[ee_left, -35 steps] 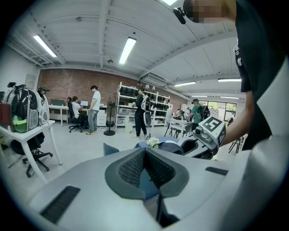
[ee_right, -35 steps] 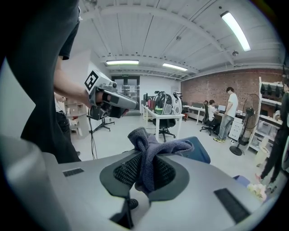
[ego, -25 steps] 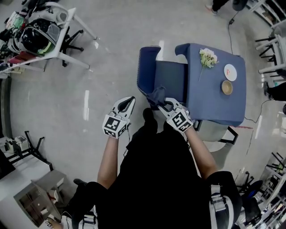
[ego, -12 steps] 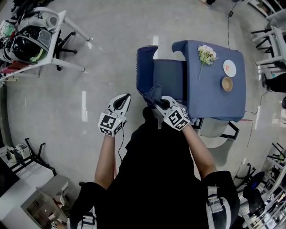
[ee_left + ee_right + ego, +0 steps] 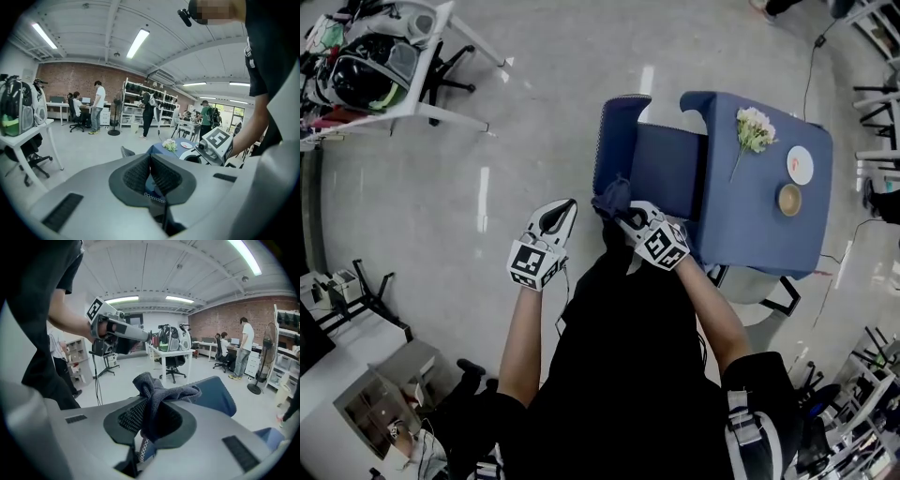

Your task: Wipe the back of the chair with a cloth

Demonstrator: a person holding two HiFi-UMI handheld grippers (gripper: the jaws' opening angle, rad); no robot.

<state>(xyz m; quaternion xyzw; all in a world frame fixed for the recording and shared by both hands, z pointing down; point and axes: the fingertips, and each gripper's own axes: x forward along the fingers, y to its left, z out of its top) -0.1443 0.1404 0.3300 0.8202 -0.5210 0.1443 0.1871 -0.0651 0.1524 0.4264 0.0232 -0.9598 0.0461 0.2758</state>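
Grey polished floor (image 5: 534,112) takes up most of the head view, and we note a blue-covered table (image 5: 750,225) standing on it at the upper right. We find a blue chair (image 5: 670,169) drawn up against the table's left side, its curved back (image 5: 612,141) turned toward the open floor and toward the person. We record the right gripper (image 5: 628,216) at the near end of that back, its jaws closed on a dark grey cloth (image 5: 614,197). In the right gripper view the cloth (image 5: 159,397) is bunched between the pads and spills above and in front of them, with the back's blue rim (image 5: 215,397) directly behind it. We cannot confirm whether cloth and back touch. We observe the left gripper (image 5: 564,210) held over bare floor just left of the chair, apart from it. In its own view the left gripper (image 5: 150,169) has its pads brought together with nothing between them. On the table we list a bunch of pale flowers (image 5: 753,127), a white plate (image 5: 800,165) and a small bowl (image 5: 788,199), all well apart from the grippers.
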